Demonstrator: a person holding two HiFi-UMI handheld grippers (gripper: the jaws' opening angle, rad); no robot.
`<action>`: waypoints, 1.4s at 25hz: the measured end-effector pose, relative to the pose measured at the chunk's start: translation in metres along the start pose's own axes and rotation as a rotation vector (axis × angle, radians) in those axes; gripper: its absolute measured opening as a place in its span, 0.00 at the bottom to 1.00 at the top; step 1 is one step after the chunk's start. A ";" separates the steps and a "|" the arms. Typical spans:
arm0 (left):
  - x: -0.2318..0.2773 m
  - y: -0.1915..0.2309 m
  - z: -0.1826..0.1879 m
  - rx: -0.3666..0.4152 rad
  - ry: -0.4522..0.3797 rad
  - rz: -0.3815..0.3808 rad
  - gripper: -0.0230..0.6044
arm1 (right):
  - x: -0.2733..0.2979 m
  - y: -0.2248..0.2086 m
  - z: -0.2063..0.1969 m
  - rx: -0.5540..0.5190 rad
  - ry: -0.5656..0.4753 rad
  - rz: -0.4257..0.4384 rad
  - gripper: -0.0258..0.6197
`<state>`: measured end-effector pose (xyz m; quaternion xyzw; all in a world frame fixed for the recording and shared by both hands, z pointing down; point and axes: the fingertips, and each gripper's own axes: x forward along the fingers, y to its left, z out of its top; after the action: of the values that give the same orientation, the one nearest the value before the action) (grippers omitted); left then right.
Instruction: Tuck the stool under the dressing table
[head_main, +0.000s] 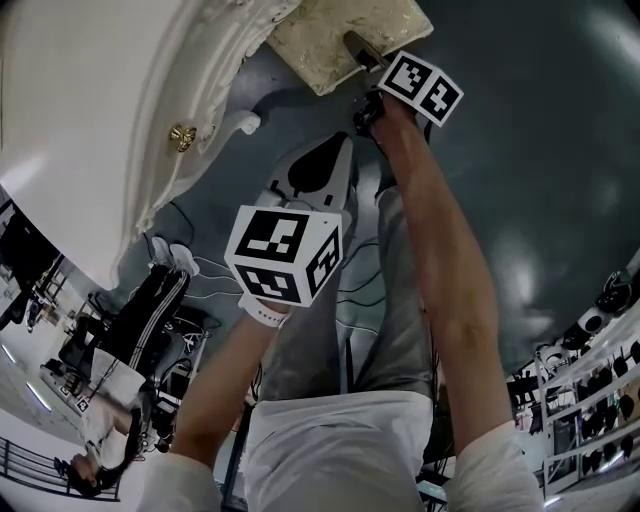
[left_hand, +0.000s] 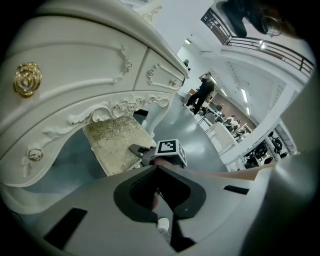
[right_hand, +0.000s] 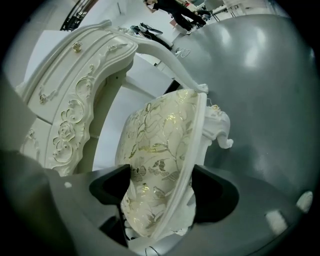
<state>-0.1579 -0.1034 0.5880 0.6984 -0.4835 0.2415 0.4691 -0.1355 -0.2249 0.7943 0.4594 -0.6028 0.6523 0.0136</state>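
Our right tool (right_hand: 160, 192) grips the stool (right_hand: 160, 145) by the near edge of its seat, cushion between the jaws. In the head view the stool sits at twelve o'clock, partly under the dressing table (head_main: 100, 100). The table's arch lies toward ten o'clock, so we judge the push runs that way. Our left tool (left_hand: 159, 172), closed and empty, hangs at six.
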 end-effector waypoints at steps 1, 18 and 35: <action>0.001 0.000 0.001 -0.004 -0.006 0.001 0.05 | 0.002 0.001 0.001 0.000 0.000 0.006 0.66; -0.015 0.036 0.017 -0.072 -0.049 0.011 0.05 | 0.071 0.078 0.011 -0.035 -0.021 0.126 0.66; -0.016 0.012 0.017 -0.050 -0.049 0.010 0.05 | 0.050 0.102 0.028 -0.172 -0.001 0.160 0.61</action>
<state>-0.1776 -0.1120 0.5729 0.6899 -0.5043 0.2145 0.4730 -0.2067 -0.3020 0.7417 0.4074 -0.6913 0.5968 0.0009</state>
